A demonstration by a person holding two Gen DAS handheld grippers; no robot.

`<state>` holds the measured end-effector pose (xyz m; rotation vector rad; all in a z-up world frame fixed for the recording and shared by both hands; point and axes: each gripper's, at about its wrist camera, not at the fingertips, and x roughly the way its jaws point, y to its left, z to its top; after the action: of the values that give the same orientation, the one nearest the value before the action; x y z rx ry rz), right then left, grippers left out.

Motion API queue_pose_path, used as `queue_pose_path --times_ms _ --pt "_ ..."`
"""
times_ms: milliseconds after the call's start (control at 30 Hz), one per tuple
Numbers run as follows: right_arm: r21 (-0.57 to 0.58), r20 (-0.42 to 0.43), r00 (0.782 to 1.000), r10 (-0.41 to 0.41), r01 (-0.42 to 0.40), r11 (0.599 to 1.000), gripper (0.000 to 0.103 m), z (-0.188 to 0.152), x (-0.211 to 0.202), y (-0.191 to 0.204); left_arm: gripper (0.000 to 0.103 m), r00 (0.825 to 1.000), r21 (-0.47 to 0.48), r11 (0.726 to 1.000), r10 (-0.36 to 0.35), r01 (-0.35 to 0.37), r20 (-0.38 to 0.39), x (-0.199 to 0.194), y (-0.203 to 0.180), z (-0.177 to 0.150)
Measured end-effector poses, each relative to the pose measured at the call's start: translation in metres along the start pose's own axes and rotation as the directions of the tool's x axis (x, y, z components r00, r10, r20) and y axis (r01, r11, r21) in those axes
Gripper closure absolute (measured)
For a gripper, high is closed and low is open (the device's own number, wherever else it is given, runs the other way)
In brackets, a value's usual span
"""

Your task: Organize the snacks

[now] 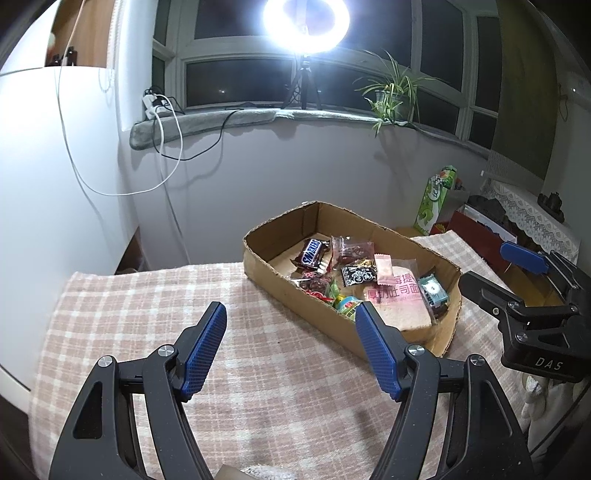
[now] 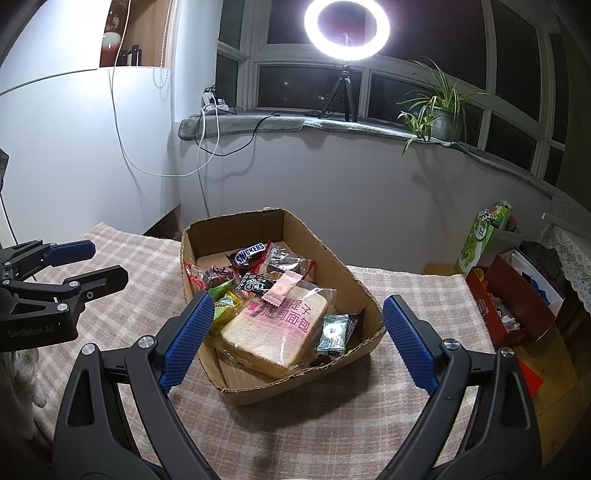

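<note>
A low cardboard box [image 1: 295, 293] [image 2: 288, 391] stands on a checked cloth. It holds several snacks: a Snickers bar [image 1: 312, 253] [image 2: 251, 253], a wrapped bread slice [image 1: 400, 302] [image 2: 277, 332], a pink sachet [image 1: 384, 271] [image 2: 282, 290], a teal candy [image 1: 432, 290] [image 2: 334, 332] and dark packets. My left gripper [image 1: 291, 347] is open and empty above the cloth, left of the box. My right gripper [image 2: 297, 339] is open and empty, just short of the box's near end; it also shows at the right of the left wrist view [image 1: 495, 269].
The checked cloth [image 1: 147, 295] [image 2: 424, 295] covers the table. A green carton [image 1: 436, 199] [image 2: 484, 236] and a red box [image 2: 509, 306] of items stand at the right. A ring light [image 2: 347, 29] and a plant [image 2: 439, 107] stand on the windowsill behind.
</note>
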<state>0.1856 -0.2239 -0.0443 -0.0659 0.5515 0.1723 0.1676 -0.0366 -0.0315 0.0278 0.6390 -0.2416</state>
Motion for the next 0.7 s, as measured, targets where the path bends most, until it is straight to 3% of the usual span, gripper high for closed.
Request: queue_pose_path --times_ms 700 --pt "-0.003 -0.004 1.000 -0.002 0.002 1.000 0.008 -0.0018 0.0006 -0.0010 0.031 1.000 -0.003 1.000 0.007 -0.007 -0.001 -0.0006 0.0001 -0.0011"
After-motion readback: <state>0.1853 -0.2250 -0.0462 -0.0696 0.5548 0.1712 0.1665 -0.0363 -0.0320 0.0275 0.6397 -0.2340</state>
